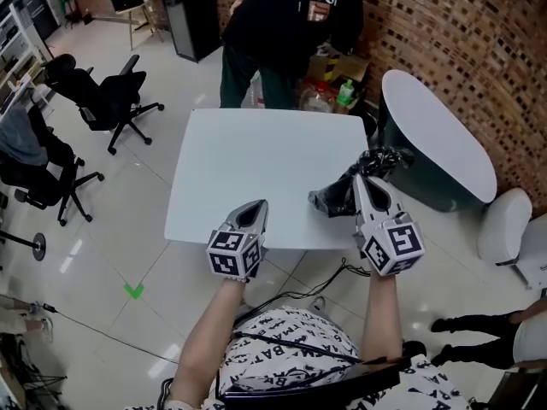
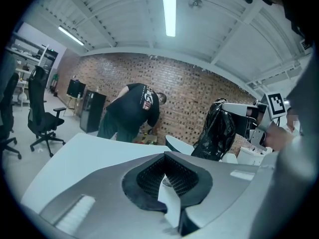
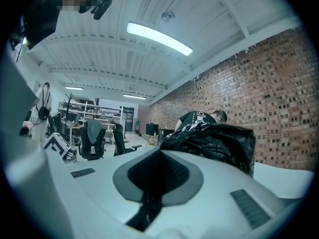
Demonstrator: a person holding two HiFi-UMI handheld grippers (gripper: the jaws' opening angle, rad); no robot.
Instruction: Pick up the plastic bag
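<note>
Room: brick-walled workshop with office chairs [image 1: 111,96]; a person [image 1: 282,24] bends down behind the white counter [image 1: 239,161].
Head view, bag: the black bag [image 1: 335,199] is over the counter's right side. Its gathered top is pinched, so the slack body droops below the grip.
Head view, right tongs: the right tongs [image 1: 365,180] are clenched on the bag's neck, probably because bunched film gives the firmest hold.
Head view, left tongs: the left tongs [image 1: 255,210] hover at the near edge, well apart from the bag, apparently in reserve.
Left gripper view: the jaws are slightly apart, with only counter showing between them. The bag dangles from the other tongs and seems to be clear of the surface.
Right gripper view: the jaws are pressed together, and crumpled bag bulges just past the tips.
Stage: the lift looks done or nearly so.
</note>
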